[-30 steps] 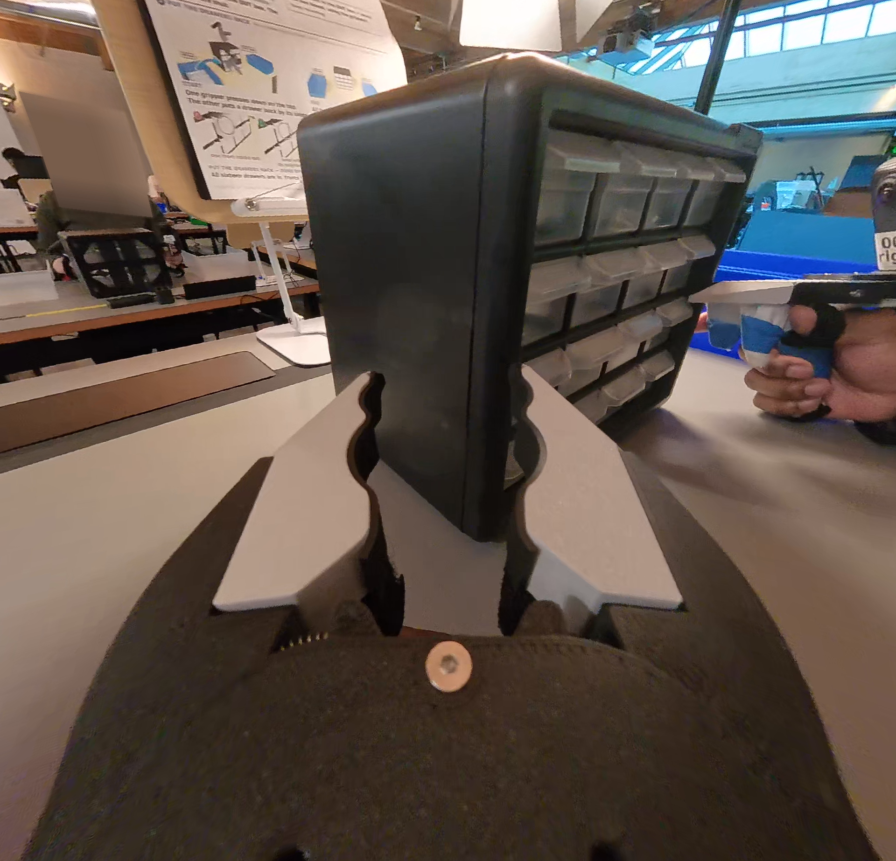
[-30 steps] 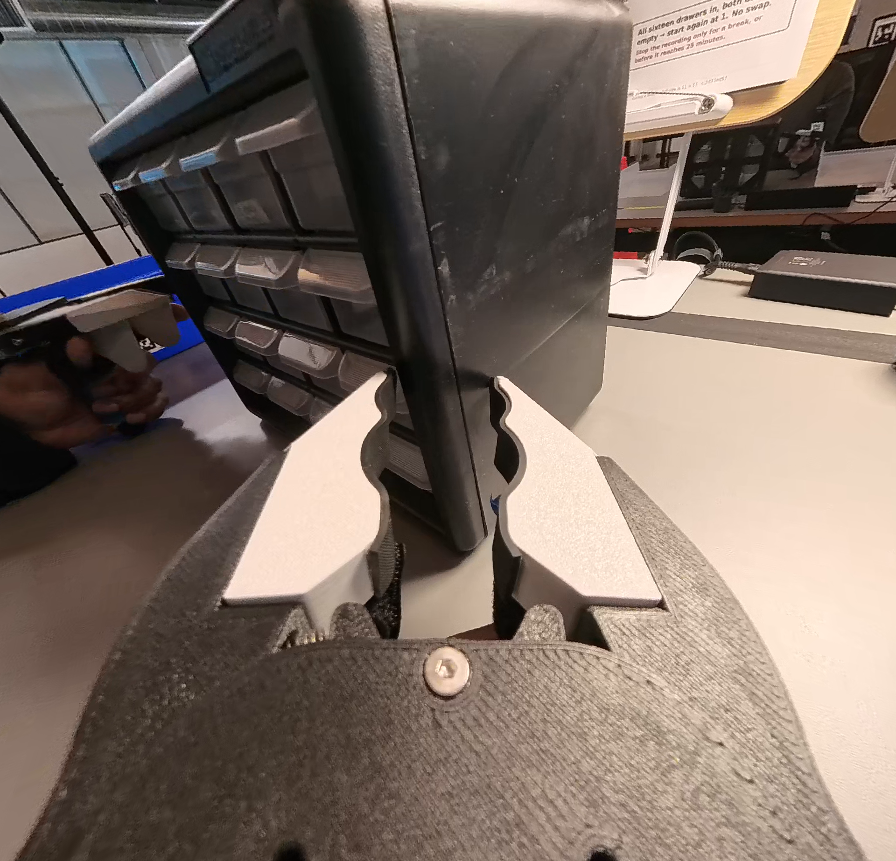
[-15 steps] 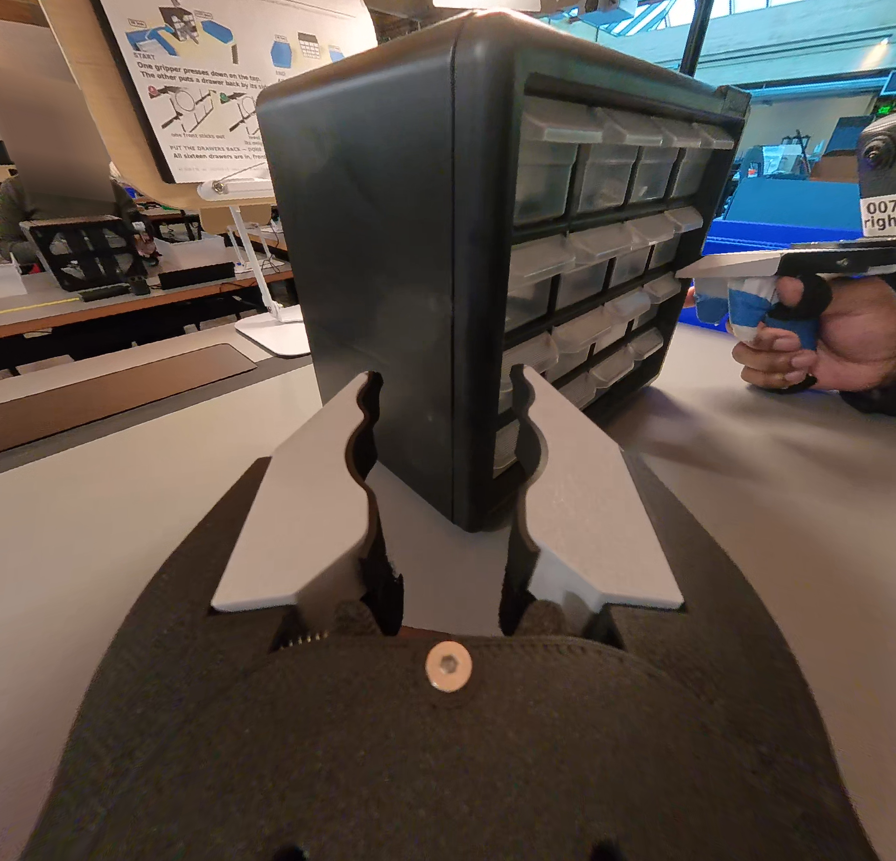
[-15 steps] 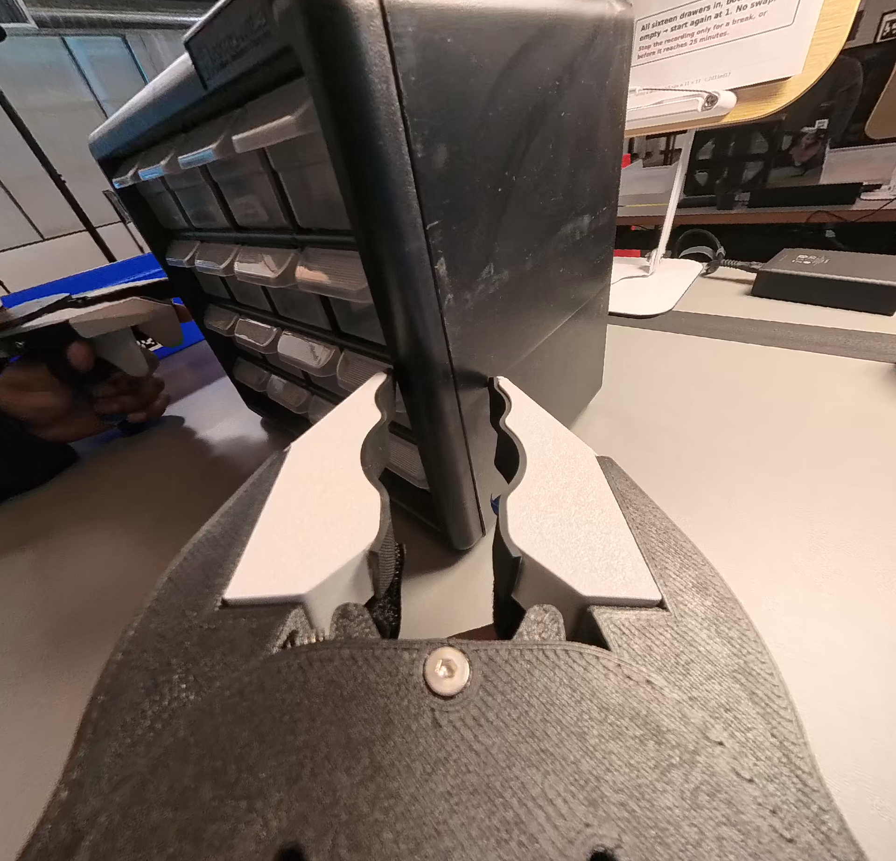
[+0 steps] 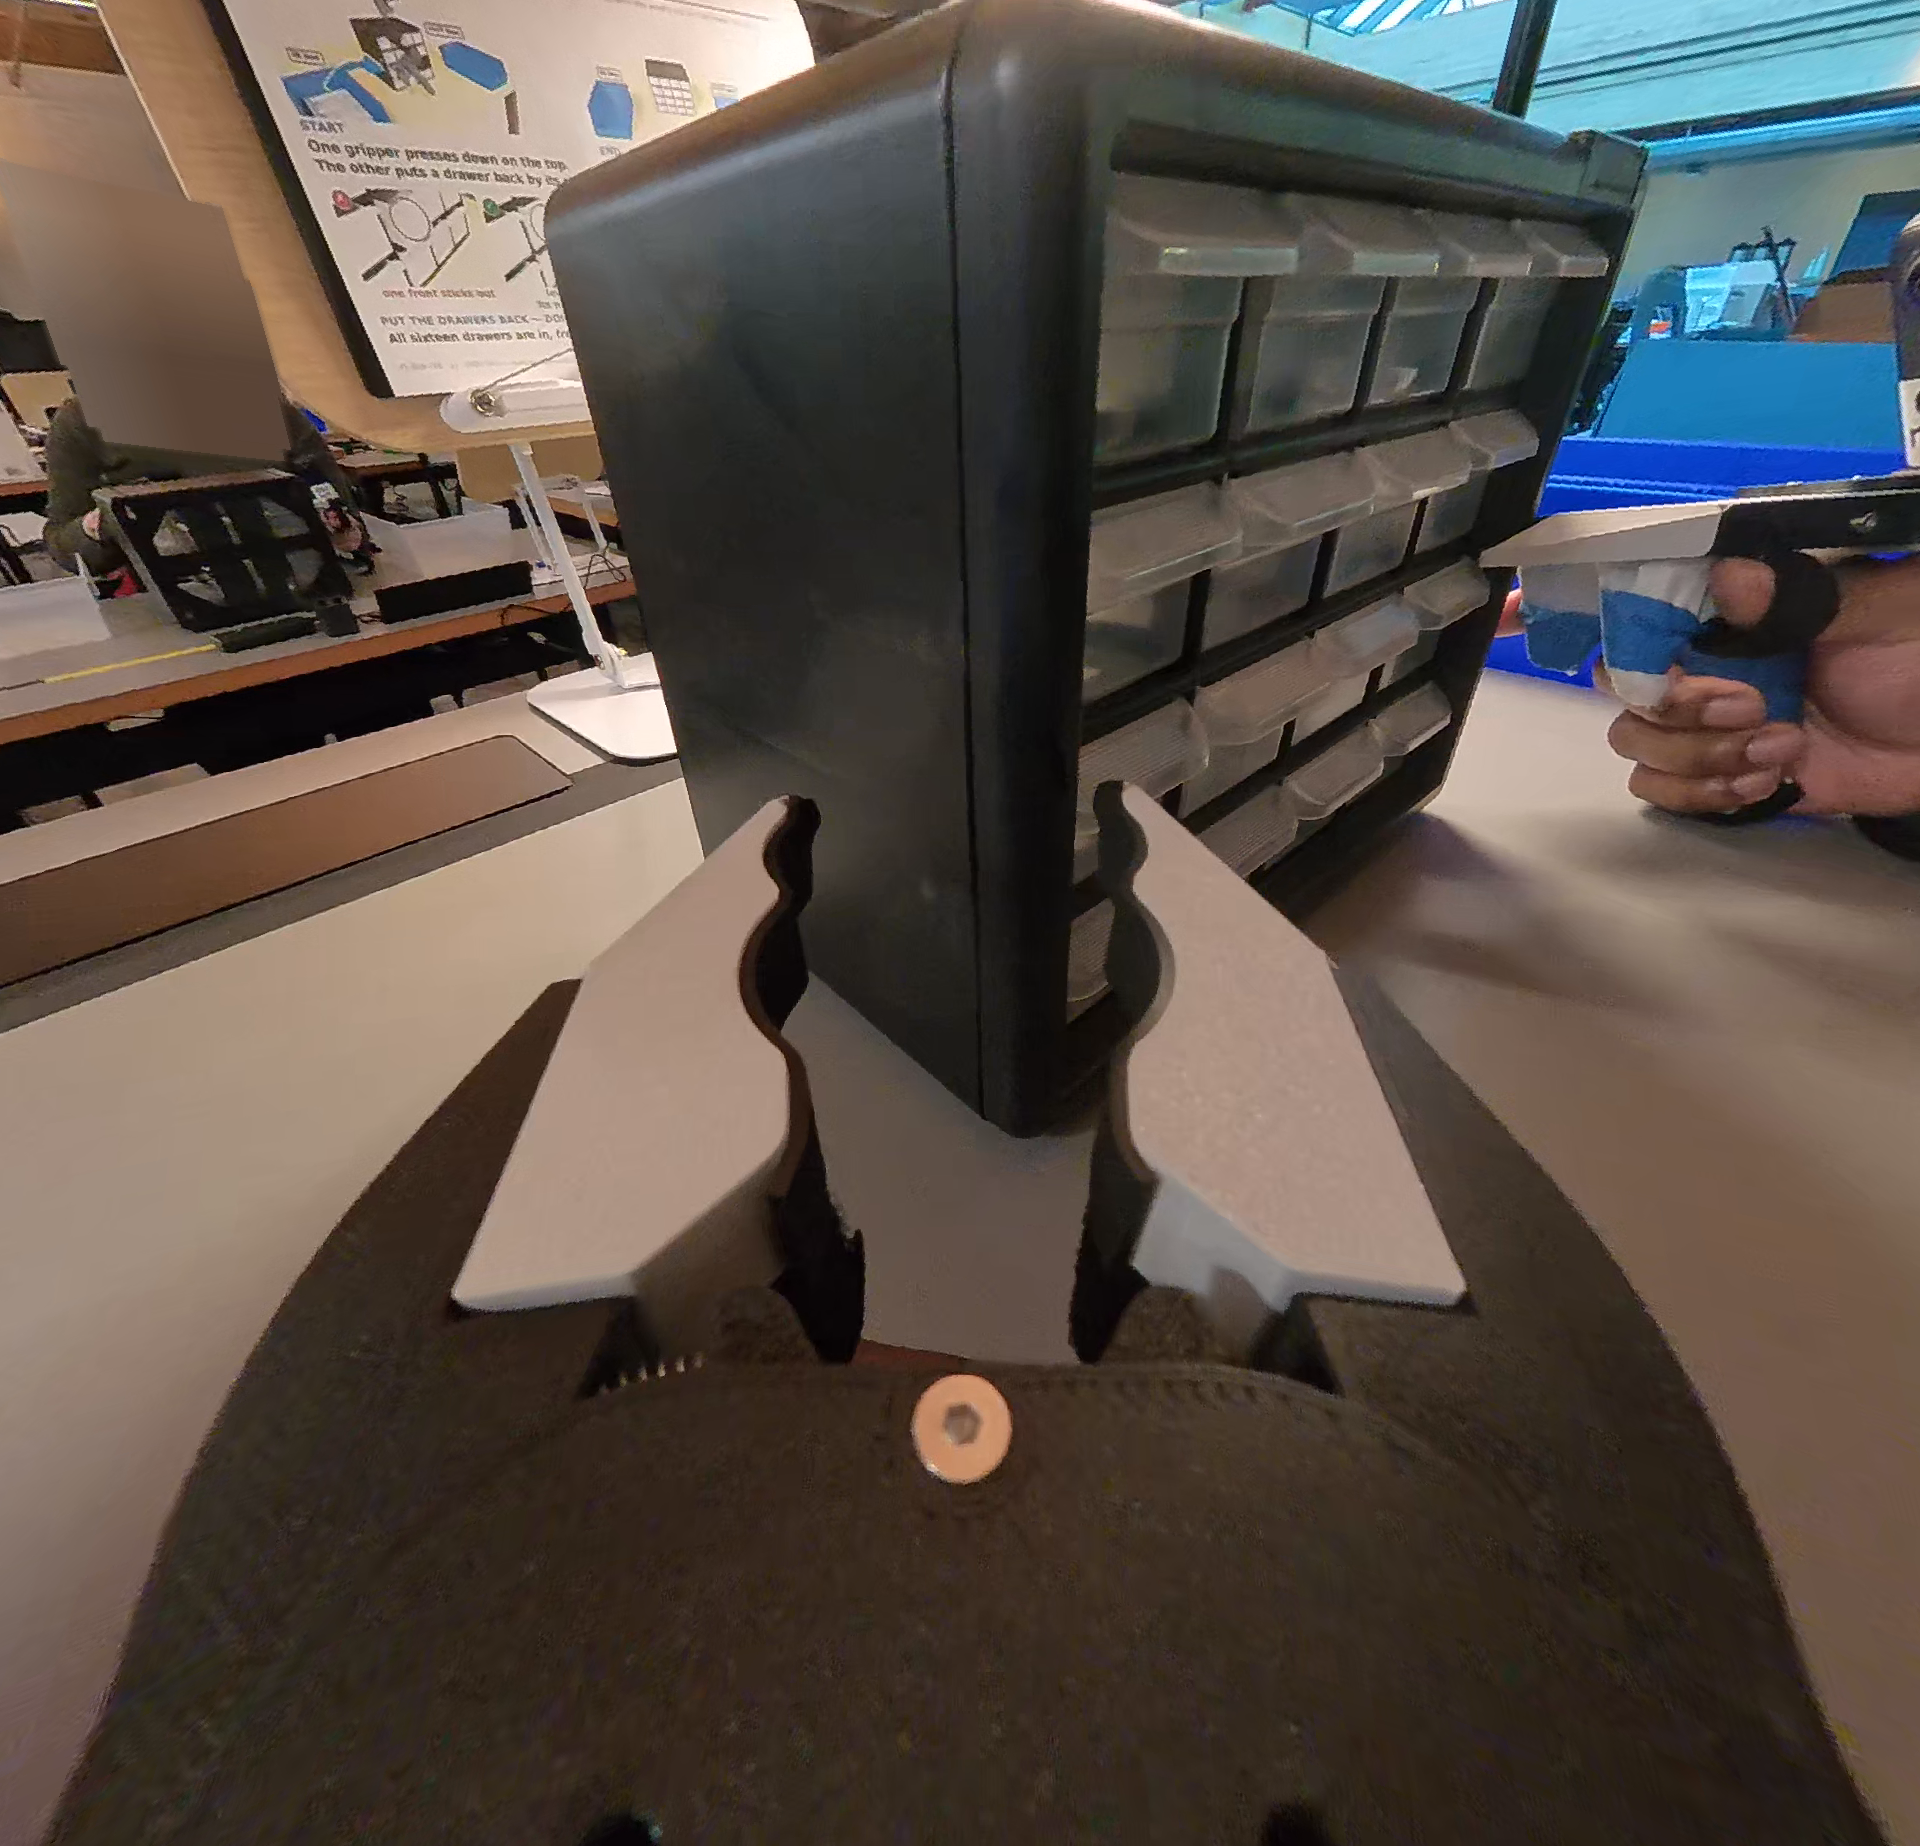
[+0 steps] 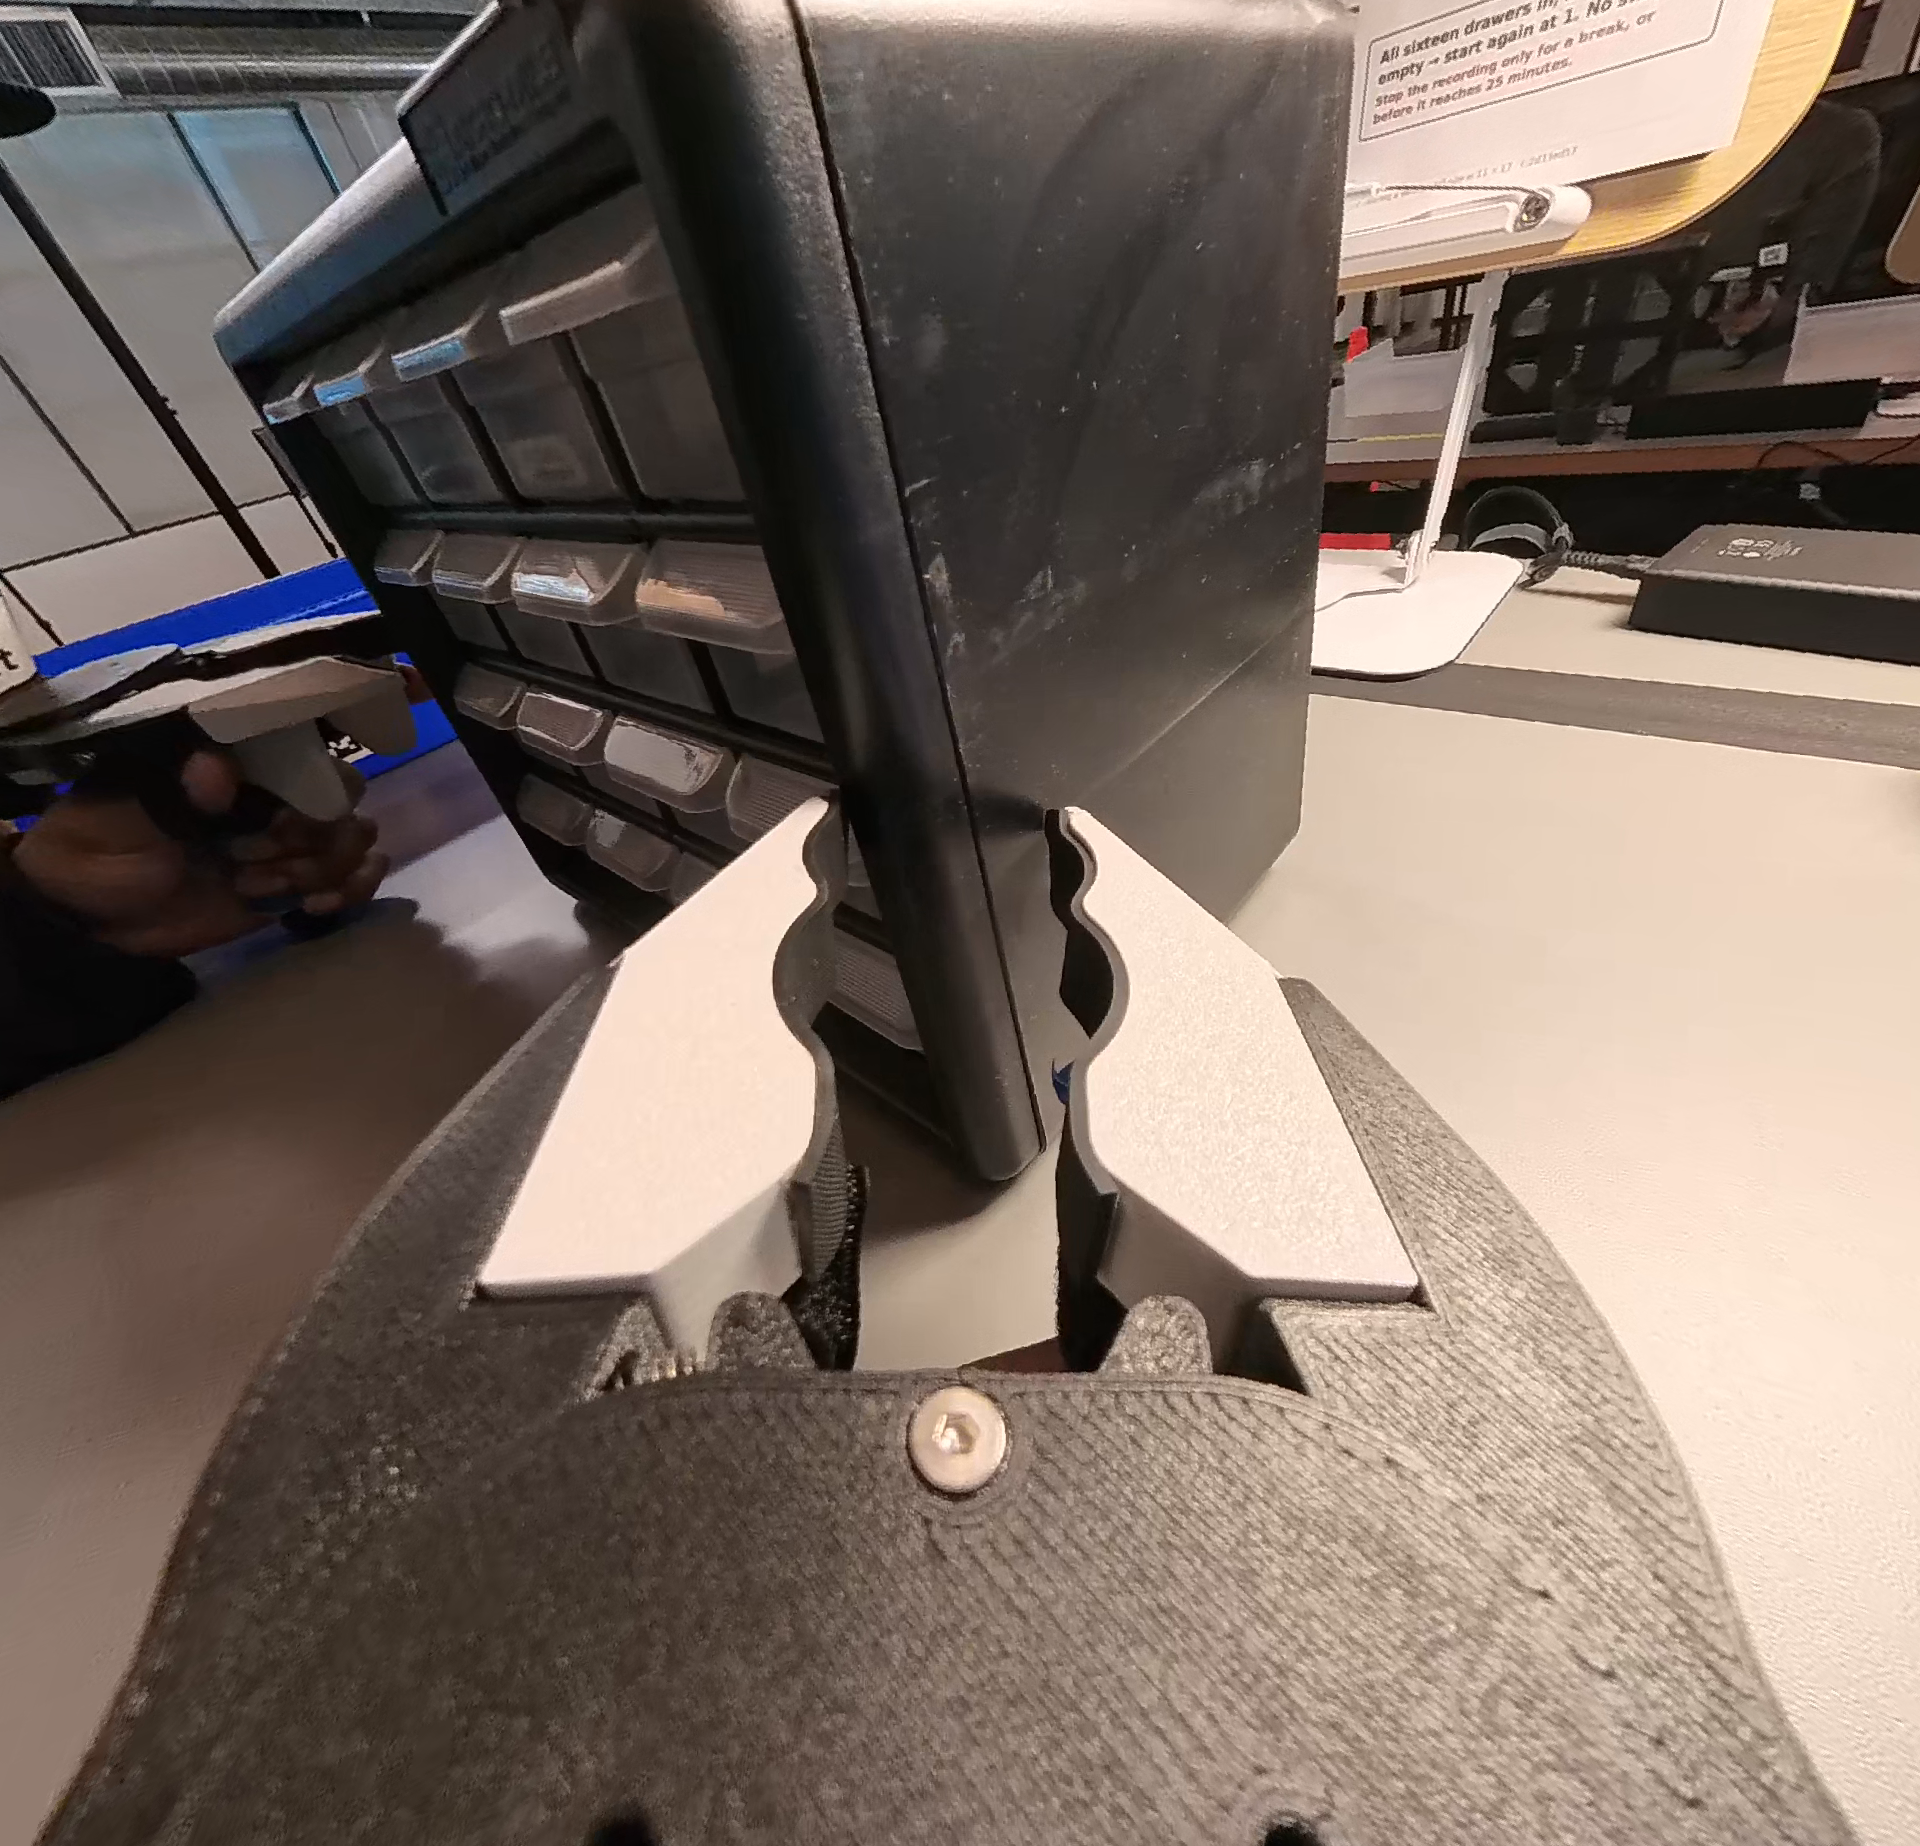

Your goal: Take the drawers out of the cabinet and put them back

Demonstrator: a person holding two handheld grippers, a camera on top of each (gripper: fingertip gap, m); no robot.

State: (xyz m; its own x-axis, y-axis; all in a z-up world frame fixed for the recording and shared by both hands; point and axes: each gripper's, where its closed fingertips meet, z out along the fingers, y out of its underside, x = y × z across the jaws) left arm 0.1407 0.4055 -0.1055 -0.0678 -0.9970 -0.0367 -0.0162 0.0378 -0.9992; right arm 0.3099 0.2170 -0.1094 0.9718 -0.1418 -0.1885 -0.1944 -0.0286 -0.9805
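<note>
A black cabinet (image 5: 831,549) with several clear drawers (image 5: 1299,362) pushed in stands on the grey table (image 5: 260,1121). My left gripper (image 5: 951,830) straddles its front-left bottom corner. One fingertip (image 5: 769,861) lies on the side wall and the other on the drawer fronts, and no gap shows at the tips. My right gripper (image 6: 940,830) holds the front-right corner of the cabinet (image 6: 1091,446) the same way. Each gripper also shows in the other view, the right one (image 5: 1600,549) and the left one (image 6: 301,695).
A poster board on a white stand (image 5: 613,705) is behind the cabinet. A brown mat (image 5: 260,840) lies at the back left. A blue bin (image 5: 1714,466) sits beyond the cabinet's front. A black box (image 6: 1787,591) lies at the back right.
The left wrist view has shifted a little, and the cabinet now looks more upright in it. The right wrist view is almost unchanged. Both grippers keep the same spread on their corners.
</note>
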